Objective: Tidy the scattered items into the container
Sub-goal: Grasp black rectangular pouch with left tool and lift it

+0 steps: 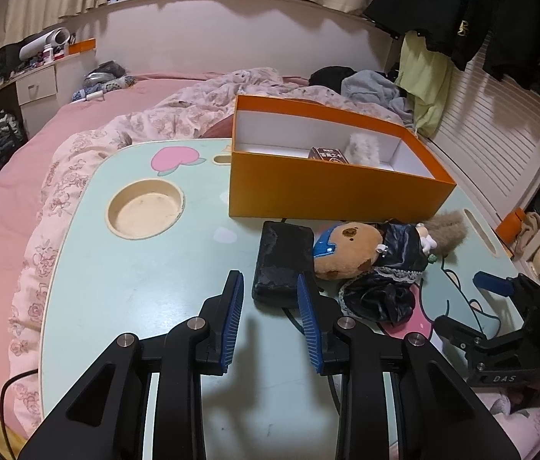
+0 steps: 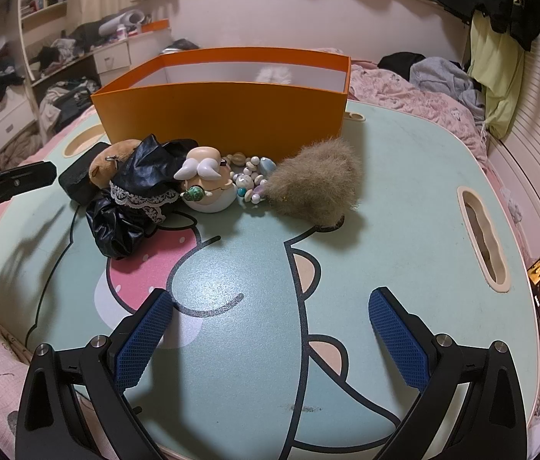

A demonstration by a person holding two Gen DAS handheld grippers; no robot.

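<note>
An orange box [image 1: 331, 191] [image 2: 228, 111] stands on the lap table and holds a small dark carton [image 1: 328, 153] and a white furry item [image 1: 364, 147]. In front of it lie a black case [image 1: 281, 258], a brown plush bear [image 1: 346, 251] [image 2: 107, 165], a black lace-trimmed garment [image 1: 381, 287] [image 2: 132, 199], a bald figurine [image 2: 206, 184], a bead string [image 2: 249, 182] and a brown fur puff [image 2: 316, 184]. My left gripper [image 1: 270, 287] is open and empty, just short of the black case. My right gripper [image 2: 270, 306] is wide open and empty, well short of the items.
The table [image 2: 404, 230] is mint green with a round cup recess [image 1: 146, 207] and a handle slot [image 2: 483, 241]. It sits on a bed with pink bedding [image 1: 9, 199]. Clothes hang at the right. The right gripper's body [image 1: 519, 326] shows at the left view's right edge.
</note>
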